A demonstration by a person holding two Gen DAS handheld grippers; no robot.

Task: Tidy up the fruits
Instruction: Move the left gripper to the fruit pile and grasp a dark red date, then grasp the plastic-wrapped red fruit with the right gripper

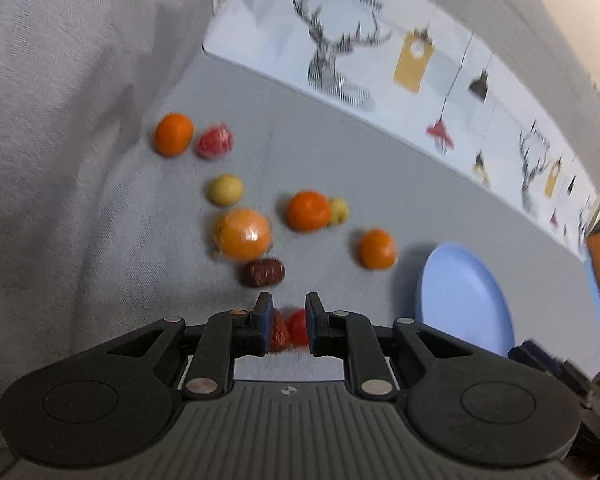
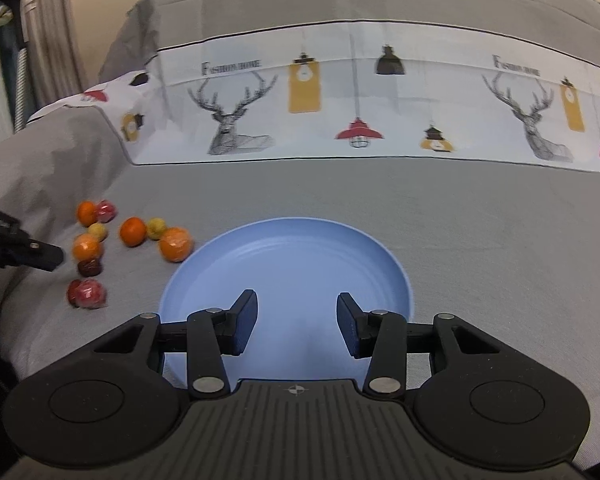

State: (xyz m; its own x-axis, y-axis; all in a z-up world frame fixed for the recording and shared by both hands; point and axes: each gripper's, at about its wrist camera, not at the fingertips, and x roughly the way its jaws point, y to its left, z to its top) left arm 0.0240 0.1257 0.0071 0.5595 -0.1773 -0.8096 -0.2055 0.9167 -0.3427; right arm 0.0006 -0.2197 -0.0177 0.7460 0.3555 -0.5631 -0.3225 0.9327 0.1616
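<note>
Several small fruits lie on grey cloth: oranges [image 1: 242, 234] [image 2: 175, 244], yellow ones [image 1: 224, 189], a dark red date [image 1: 263, 272] [image 2: 89, 267] and wrapped red fruits [image 1: 215, 142]. A blue plate [image 1: 466, 300] [image 2: 288, 264] lies to their right, bare. My left gripper [image 1: 287, 320] is open a little, its fingers either side of a red fruit pair [image 1: 290, 326] [image 2: 87, 293] lying on the cloth below. My right gripper [image 2: 296, 322] is open and empty over the plate's near part. The left gripper's tip [image 2: 40, 256] shows in the right wrist view, above the red fruits.
A white cloth band printed with deer and lamps [image 2: 340, 100] runs across the far side. A raised fold of grey fabric [image 1: 72, 120] rises at the left of the fruits. A door and hanging items [image 2: 16, 40] stand at the far left.
</note>
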